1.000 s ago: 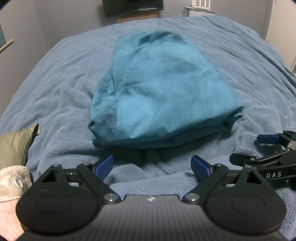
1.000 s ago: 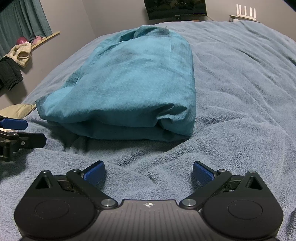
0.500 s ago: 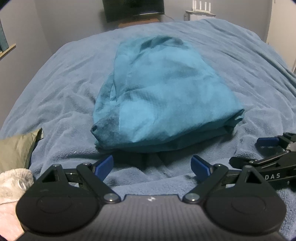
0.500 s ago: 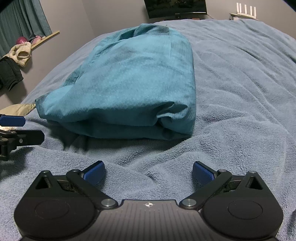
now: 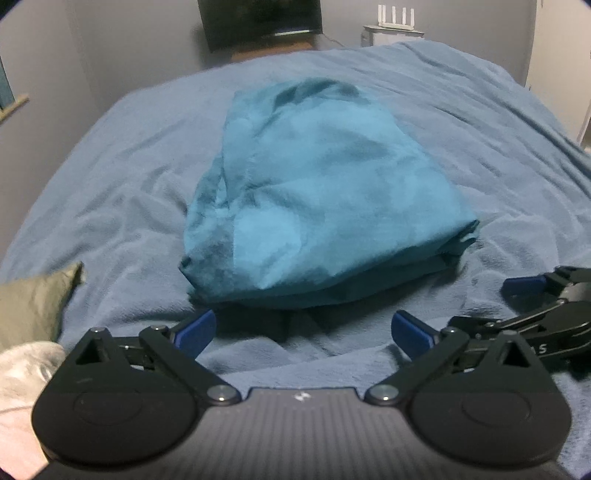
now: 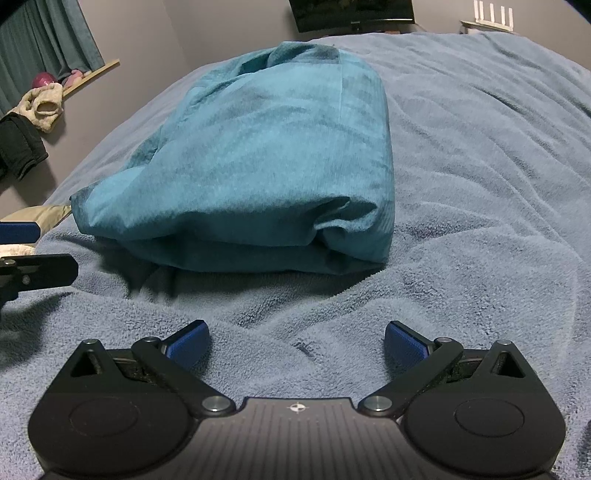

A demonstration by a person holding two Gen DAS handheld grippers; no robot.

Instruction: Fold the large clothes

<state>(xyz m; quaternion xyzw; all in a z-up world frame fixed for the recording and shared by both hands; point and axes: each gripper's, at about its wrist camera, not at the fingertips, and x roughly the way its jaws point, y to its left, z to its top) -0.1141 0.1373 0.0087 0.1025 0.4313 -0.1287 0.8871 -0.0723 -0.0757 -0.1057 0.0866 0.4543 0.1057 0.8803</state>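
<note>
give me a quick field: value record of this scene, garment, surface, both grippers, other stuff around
garment: teal garment, folded into a thick bundle, lying on the bed
surface: blue blanket, wrinkled
left hand-held gripper: open, its jaws have just been opening, nothing between them, short of the bundle's near edge
right hand-held gripper: open, empty, over bare blanket
contact: neither gripper touches the garment
nearby: olive cloth at the bed's left edge; screen by the far wall
</note>
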